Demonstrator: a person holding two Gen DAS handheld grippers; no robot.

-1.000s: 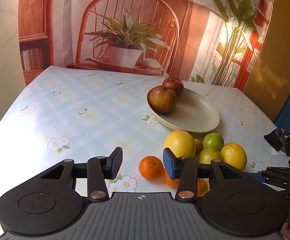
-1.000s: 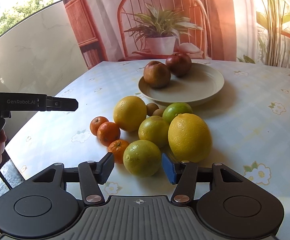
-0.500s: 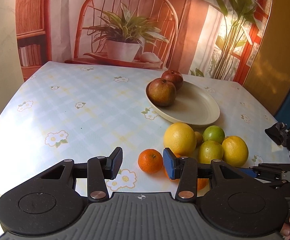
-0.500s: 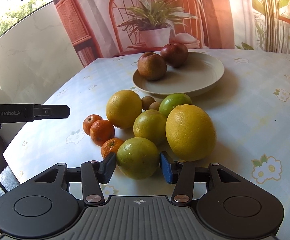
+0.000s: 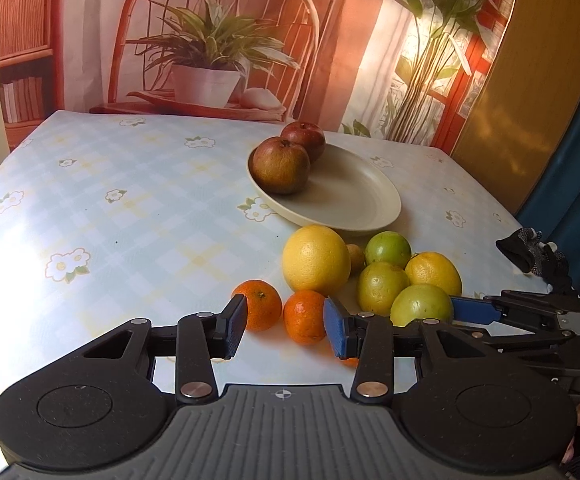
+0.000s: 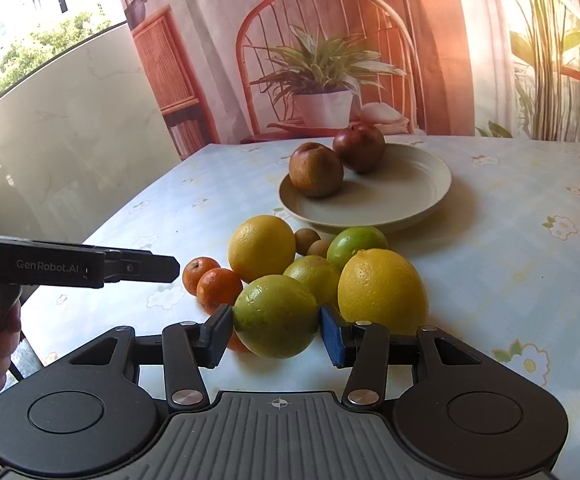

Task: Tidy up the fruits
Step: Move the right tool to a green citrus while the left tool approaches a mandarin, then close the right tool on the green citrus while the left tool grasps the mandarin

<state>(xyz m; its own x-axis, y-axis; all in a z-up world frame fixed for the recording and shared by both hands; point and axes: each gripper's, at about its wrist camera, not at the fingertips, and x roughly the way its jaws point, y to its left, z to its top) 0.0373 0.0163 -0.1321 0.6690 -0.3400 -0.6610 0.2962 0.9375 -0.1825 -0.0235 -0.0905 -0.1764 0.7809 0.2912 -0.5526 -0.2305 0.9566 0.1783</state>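
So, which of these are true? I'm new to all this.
1. Two apples lie on the plate. True.
2. A yellow citrus fruit shares the plate with them. False: all the citrus lies loose on the tablecloth, in front of the plate.
3. The right gripper has a greenish citrus fruit between its fingers. True; its jaws have just been closing, and both pads now touch the fruit.
4. A banana lies among the loose fruit. False: the pile is all round fruit, including small mandarins.
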